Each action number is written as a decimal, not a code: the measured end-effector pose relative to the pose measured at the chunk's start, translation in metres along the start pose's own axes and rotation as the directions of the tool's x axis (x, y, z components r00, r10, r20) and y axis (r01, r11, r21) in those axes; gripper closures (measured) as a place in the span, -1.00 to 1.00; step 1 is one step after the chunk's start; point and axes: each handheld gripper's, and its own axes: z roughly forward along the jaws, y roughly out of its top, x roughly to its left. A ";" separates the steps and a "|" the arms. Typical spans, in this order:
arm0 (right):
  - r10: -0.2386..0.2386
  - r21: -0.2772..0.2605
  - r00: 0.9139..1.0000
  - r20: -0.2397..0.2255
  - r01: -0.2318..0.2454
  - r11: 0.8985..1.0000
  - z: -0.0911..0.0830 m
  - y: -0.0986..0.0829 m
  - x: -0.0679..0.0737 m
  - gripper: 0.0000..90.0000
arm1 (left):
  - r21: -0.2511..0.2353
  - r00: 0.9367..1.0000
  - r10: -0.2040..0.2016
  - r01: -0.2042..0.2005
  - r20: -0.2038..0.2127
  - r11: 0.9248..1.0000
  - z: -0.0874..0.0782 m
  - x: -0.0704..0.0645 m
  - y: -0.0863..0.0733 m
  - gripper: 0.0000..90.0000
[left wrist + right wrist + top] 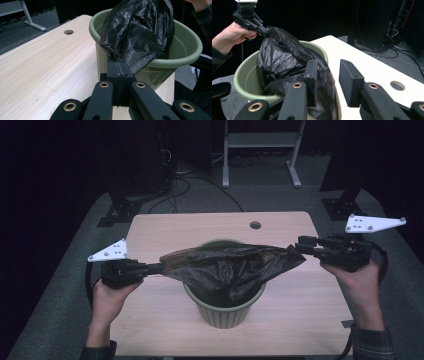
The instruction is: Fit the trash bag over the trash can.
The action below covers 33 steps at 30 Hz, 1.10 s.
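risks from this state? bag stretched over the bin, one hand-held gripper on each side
1. The right hand-held gripper has its jaws apart, with the black bag draped over one jaw rather than pinched; that side could slip off.
2. The left hand-held gripper is clamped on a thin twist of film; more pull might tear it.
3. The green bin stands free on the table; a sideways tug could tip or slide it.
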 end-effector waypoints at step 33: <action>0.054 0.112 0.995 -0.080 -0.045 0.993 0.094 -0.001 -0.039 1.00 | 0.012 1.000 -0.004 0.004 -0.004 1.000 0.021 0.015 0.004 1.00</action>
